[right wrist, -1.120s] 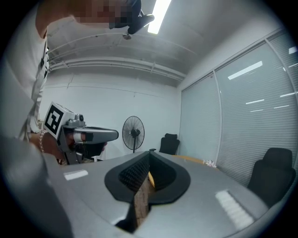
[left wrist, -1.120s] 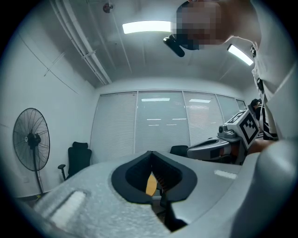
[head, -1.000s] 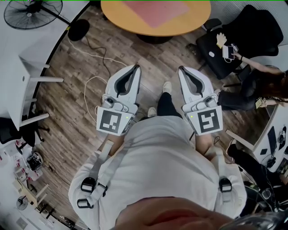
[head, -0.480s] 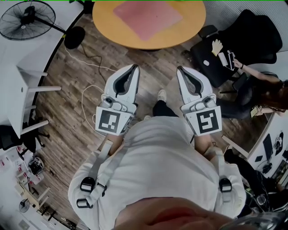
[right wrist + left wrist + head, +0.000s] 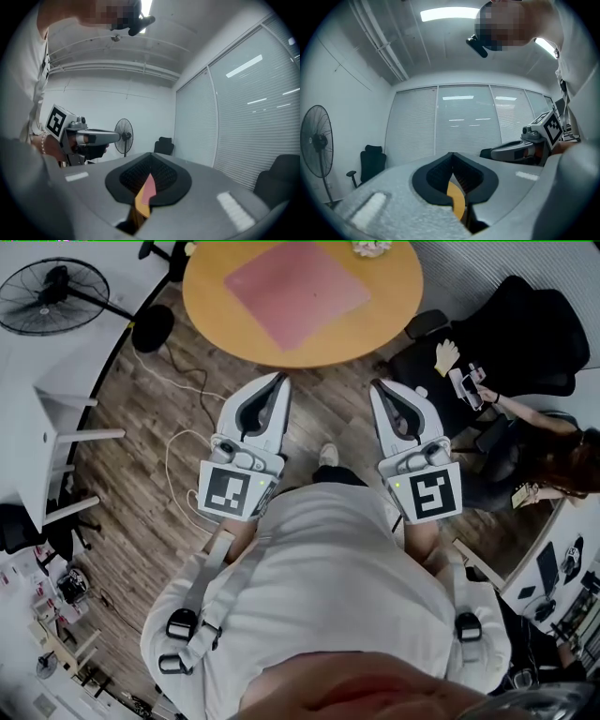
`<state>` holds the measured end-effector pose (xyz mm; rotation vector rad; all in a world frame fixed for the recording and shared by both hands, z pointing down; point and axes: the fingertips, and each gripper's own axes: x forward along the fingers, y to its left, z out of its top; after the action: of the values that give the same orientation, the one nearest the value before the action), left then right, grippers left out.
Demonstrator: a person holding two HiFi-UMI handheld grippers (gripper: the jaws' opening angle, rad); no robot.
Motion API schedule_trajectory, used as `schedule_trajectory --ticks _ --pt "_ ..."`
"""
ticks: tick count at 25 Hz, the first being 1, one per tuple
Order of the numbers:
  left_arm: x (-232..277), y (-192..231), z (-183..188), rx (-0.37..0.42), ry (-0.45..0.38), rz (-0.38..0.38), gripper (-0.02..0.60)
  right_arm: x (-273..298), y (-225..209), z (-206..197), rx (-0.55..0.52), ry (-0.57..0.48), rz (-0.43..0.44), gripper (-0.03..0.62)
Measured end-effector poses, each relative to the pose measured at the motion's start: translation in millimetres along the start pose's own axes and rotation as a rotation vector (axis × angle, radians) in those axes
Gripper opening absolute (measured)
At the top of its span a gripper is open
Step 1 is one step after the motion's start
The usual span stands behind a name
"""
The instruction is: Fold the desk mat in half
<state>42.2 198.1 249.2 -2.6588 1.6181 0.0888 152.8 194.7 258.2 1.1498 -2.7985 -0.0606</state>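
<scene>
The left gripper (image 5: 283, 379) and the right gripper (image 5: 379, 383) are held level, side by side. Each has its jaws closed together with nothing between them. Ahead of both jaw tips and well apart from them, the pink desk mat (image 5: 295, 287) lies flat and unfolded on a round table (image 5: 211, 315). In the right gripper view a pink sliver of it shows through the slit below the closed tips. A standing fan (image 5: 56, 289) is off to the left of the left jaws.

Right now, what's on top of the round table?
A pink mat lies flat on the table; a small white thing sits at its far edge. Whatever is under the mat is covered.
</scene>
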Motion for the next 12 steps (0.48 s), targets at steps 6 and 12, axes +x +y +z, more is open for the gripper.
schedule_trajectory --ticks 6,12 --pt "29 1 -12 -0.01 0.012 0.018 0.006 10 -28 -5 0.004 -0.005 0.013 0.005" --pt "43 6 -17 -0.009 0.018 0.034 0.006 17 -43 -19 0.0 0.031 0.016 0.005"
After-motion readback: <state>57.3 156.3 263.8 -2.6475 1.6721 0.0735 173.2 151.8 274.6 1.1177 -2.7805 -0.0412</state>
